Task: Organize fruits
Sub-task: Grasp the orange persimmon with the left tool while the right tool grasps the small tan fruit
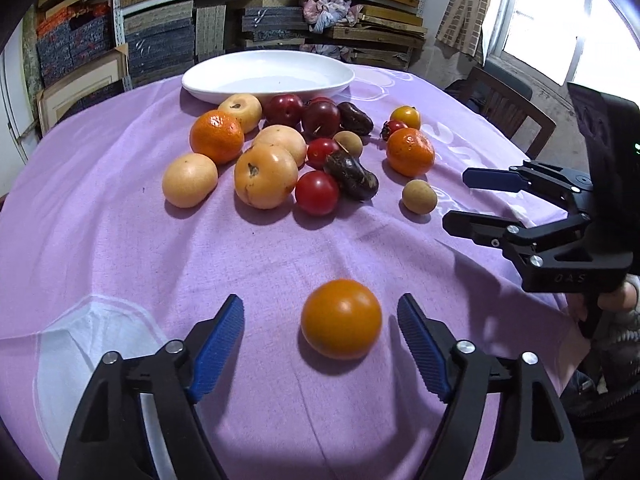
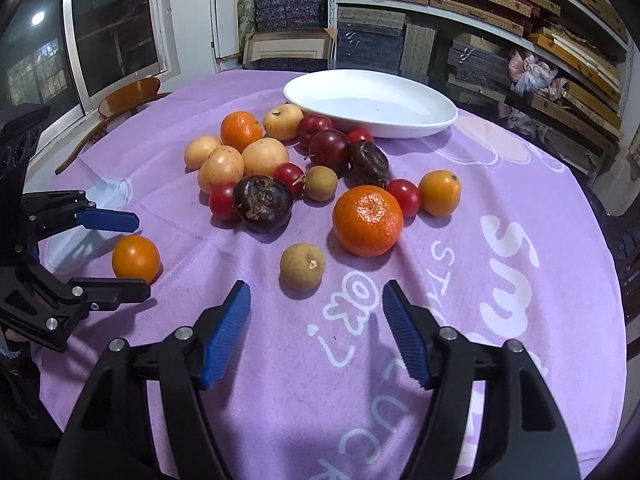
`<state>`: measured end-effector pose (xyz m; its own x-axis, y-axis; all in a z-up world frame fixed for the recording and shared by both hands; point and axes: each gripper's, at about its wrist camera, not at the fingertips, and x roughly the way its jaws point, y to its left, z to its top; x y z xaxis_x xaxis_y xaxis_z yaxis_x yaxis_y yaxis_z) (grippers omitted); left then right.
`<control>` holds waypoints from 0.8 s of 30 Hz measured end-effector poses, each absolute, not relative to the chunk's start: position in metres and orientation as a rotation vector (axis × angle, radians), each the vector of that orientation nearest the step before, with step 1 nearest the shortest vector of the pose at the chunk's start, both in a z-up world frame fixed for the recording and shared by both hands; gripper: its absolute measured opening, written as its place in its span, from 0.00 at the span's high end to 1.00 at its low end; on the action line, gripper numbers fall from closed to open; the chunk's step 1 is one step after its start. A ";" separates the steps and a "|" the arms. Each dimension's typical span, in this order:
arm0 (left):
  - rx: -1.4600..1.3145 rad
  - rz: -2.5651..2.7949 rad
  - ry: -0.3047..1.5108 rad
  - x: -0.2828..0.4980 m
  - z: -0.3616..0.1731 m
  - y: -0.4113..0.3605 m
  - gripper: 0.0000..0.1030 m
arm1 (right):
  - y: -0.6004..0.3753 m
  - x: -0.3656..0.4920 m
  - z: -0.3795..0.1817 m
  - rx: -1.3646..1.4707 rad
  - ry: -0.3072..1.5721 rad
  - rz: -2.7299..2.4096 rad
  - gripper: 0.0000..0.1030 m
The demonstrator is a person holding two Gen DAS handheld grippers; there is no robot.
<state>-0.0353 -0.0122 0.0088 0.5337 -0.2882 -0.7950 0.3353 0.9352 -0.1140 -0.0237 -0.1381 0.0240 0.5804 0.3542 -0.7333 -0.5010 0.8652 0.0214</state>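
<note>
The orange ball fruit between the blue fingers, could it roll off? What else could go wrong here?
It might. The orange fruit sits loose between the left gripper fingers, which do not touch it; a one-sided nudge could roll it across the purple cloth.

The small tan fruit lies just ahead of the open right gripper and could be pushed away the same way.

The white plate is behind the fruit pile, so a low carry could knock others.

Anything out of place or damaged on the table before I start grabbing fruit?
Nothing is spilled. The white dish holds no fruit; all of it lies loose on the purple cloth. One orange tomato sits apart from the pile, between the left hand-held gripper's open jaws. Two dark fruits look wrinkled, maybe overripe.
</note>
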 end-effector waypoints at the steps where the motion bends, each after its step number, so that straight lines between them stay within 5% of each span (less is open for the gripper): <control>1: 0.048 -0.378 0.951 -0.034 0.007 -0.012 0.31 | -0.137 -0.024 0.025 -0.198 0.808 0.505 0.35; 9: 0.101 -0.380 0.940 -0.039 0.007 -0.023 0.44 | -0.130 -0.013 0.025 -0.200 0.812 0.523 0.35; 13: 0.095 -0.370 0.937 -0.037 0.007 -0.021 0.56 | -0.125 -0.007 0.020 -0.204 0.832 0.532 0.43; 24: 0.127 -0.347 0.922 -0.041 0.007 -0.026 0.63 | -0.114 -0.001 0.011 -0.235 0.859 0.551 0.62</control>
<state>-0.0412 -0.0262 0.0069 0.5535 -0.2384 -0.7980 0.3464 0.9372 -0.0397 -0.0011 -0.1136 0.0115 0.5254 0.3635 -0.7693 -0.5472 0.8367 0.0216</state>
